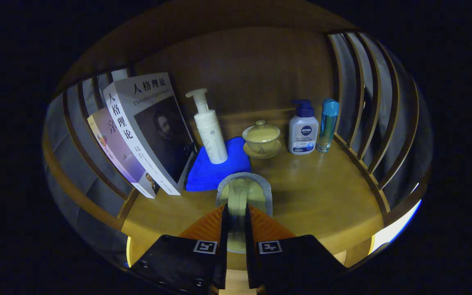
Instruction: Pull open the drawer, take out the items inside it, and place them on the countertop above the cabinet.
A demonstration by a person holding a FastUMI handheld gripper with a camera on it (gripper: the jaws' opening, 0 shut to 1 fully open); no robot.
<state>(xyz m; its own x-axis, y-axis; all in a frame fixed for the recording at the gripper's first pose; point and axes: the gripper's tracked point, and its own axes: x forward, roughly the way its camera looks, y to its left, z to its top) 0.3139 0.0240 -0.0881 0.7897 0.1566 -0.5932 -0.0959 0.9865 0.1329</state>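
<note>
The fingers [236, 223] are clenched on a pale roll of tape [242, 194], which stands upright between them above the wooden worktop [322, 196]. Just ahead of the tape lies a blue cloth [213, 172] with a white pump bottle [210, 131] standing on it. Beyond and to the left, two books [146, 131] lean against the slatted railing [84, 135]. Beyond and to the right stand a lidded teacup on a saucer [262, 139], a white pump-top lotion bottle [303, 129] and a slim blue bottle [328, 125], side by side.
</note>
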